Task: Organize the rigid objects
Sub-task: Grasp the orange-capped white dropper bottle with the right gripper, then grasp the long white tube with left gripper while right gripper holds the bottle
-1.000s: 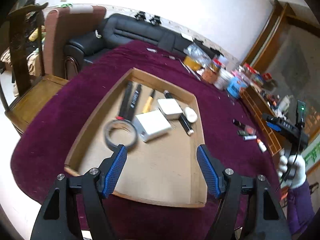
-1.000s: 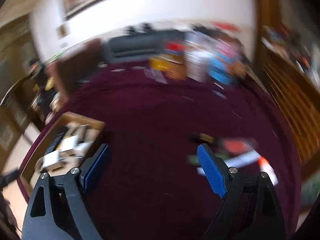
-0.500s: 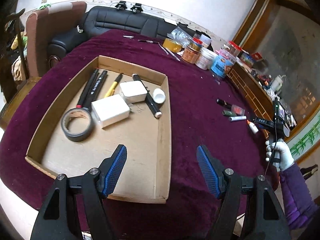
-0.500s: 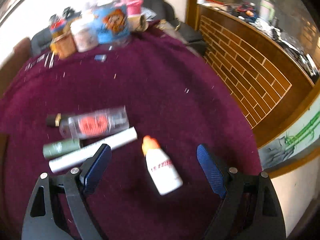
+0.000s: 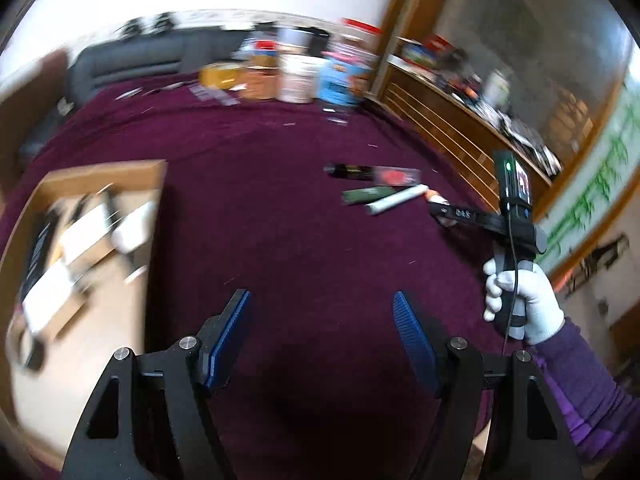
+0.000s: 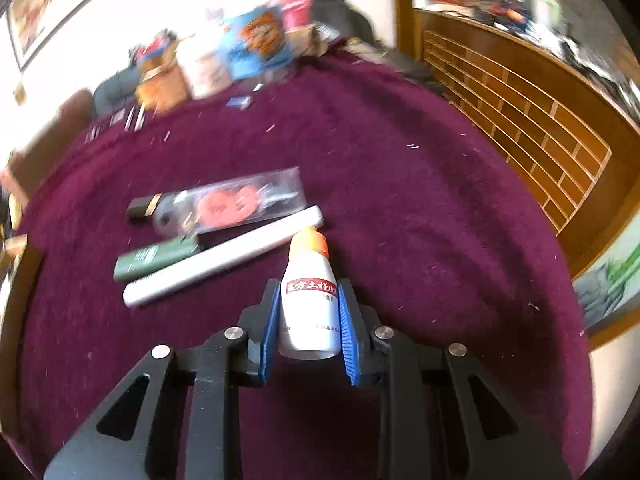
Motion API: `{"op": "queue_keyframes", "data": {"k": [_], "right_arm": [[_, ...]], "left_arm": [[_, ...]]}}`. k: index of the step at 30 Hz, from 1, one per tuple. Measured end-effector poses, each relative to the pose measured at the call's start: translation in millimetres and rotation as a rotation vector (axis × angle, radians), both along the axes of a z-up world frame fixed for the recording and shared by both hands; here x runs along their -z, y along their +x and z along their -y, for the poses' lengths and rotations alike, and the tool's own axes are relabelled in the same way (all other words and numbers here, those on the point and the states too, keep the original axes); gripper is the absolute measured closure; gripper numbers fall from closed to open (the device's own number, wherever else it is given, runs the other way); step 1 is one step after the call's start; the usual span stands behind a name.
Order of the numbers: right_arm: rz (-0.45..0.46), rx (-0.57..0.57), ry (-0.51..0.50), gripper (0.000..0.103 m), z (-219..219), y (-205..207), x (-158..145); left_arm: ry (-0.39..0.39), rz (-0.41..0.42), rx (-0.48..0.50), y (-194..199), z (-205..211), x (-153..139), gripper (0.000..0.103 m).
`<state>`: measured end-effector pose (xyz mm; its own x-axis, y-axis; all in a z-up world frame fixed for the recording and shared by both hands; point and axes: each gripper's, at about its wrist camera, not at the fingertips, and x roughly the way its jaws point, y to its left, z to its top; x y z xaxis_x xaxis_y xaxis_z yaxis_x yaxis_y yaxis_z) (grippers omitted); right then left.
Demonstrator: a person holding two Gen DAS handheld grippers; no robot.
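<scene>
On the purple tablecloth (image 6: 420,208), near its right edge, the right gripper (image 6: 307,312) has its blue pads (image 6: 269,320) pressed against both sides of a small white bottle (image 6: 308,308) with an orange cap, the cap pointing away from the camera; the bottle bears a red label with white characters. Just beside the cap lies a long white tube (image 6: 224,258), and touching its far side a dark green tube (image 6: 154,258); beyond those sits a clear packet (image 6: 236,204) with red contents and a dark brown-capped item at its left end. Jars and tins (image 6: 256,48) crowd the far edge of the table, blurred. In the left wrist view the left gripper (image 5: 322,338) hangs above bare cloth with its jaws spread wide and nothing between them; a cardboard tray (image 5: 104,176) lies to its left, its contents smeared by motion; the right hand (image 5: 520,296), in a white glove, grips its tool at the right.
</scene>
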<state>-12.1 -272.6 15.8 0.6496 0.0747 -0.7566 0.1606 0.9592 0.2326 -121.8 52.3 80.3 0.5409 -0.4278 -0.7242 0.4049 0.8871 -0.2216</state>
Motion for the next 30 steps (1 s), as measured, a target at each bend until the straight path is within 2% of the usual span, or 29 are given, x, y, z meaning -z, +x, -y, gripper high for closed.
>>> {"op": "queue_keyframes", "data": {"k": [2, 6, 13, 17, 18, 20, 21, 22, 23, 24, 30], "right_arm": [[0.042, 0.044, 0.109, 0.078, 20.6, -9.2, 2.7], [0.044, 0.071, 0.261, 0.078, 44.4, -12.5, 11.1], [0.041, 0.060, 0.270, 0.078, 41.9, -14.2, 9.4], [0.046, 0.061, 0.335, 0.078, 51.5, -14.6, 13.2], [0.046, 0.061, 0.348, 0.078, 52.8, -13.9, 13.8], [0.046, 0.061, 0.352, 0.078, 52.9, -13.8, 14.0], [0.046, 0.061, 0.351, 0.078, 52.4, -14.0, 13.8], [0.045, 0.060, 0.348, 0.078, 51.8, -14.1, 13.6], [0.045, 0.060, 0.346, 0.078, 51.7, -14.6, 13.6], [0.045, 0.060, 0.346, 0.078, 51.6, -13.8, 13.7], [0.047, 0.062, 0.354, 0.078, 52.9, -14.8, 14.3]], "left_arm": [[0.049, 0.020, 0.060, 12.3, 34.8, 3.0, 0.037], [0.123, 0.012, 0.214, 42.2, 109.1, 13.4, 0.037], [0.270, 0.018, 0.348, 94.7, 198.6, 40.2, 0.039], [0.343, 0.031, 0.375, 116.0, 218.4, 52.7, 0.041], [0.341, 0.014, 0.382, 120.5, 219.5, 55.8, 0.041], [0.339, 0.036, 0.394, 120.6, 221.4, 56.5, 0.043], [0.348, 0.039, 0.393, 119.7, 221.0, 56.9, 0.051], [0.365, 0.047, 0.395, 116.8, 219.9, 56.7, 0.071], [0.372, 0.025, 0.409, 114.8, 219.5, 58.2, 0.087], [0.352, -0.018, 0.425, 115.4, 217.4, 60.9, 0.092], [0.334, 0.000, 0.403, 104.4, 213.2, 61.2, 0.090]]}}
